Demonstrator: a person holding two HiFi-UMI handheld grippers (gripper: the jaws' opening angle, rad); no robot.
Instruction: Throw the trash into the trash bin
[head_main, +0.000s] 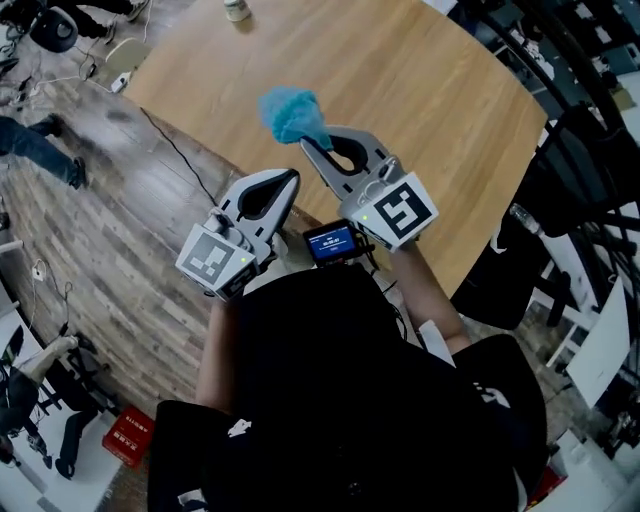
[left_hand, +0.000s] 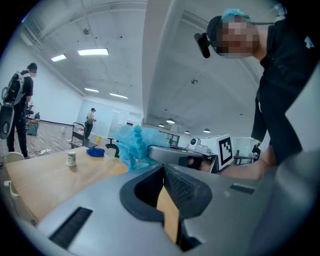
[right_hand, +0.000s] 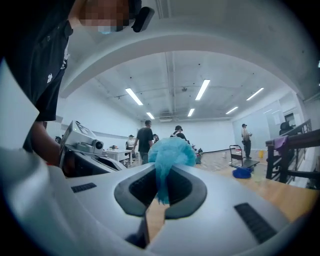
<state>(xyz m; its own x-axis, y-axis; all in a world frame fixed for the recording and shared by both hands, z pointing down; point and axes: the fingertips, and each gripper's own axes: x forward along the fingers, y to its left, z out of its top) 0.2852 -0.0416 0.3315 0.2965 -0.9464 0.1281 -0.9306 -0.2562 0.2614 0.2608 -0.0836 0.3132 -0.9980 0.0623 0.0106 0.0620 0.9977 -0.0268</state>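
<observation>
The trash is a fluffy blue wad (head_main: 293, 112). My right gripper (head_main: 308, 143) is shut on it and holds it in the air over the near edge of the wooden table (head_main: 420, 90). In the right gripper view the wad (right_hand: 171, 152) bulges out past the closed jaw tips, with a strand pinched between them. My left gripper (head_main: 291, 181) is shut and empty, just left of and beside the right one. From the left gripper view the wad (left_hand: 133, 146) shows ahead at the right gripper's tip. No trash bin shows in any view.
A small cup (head_main: 236, 9) stands at the table's far edge, and a blue object (left_hand: 95, 151) lies near it. Black chairs (head_main: 575, 170) crowd the right side. A cable (head_main: 180, 150) runs over the plank floor on the left. People stand farther off in the room.
</observation>
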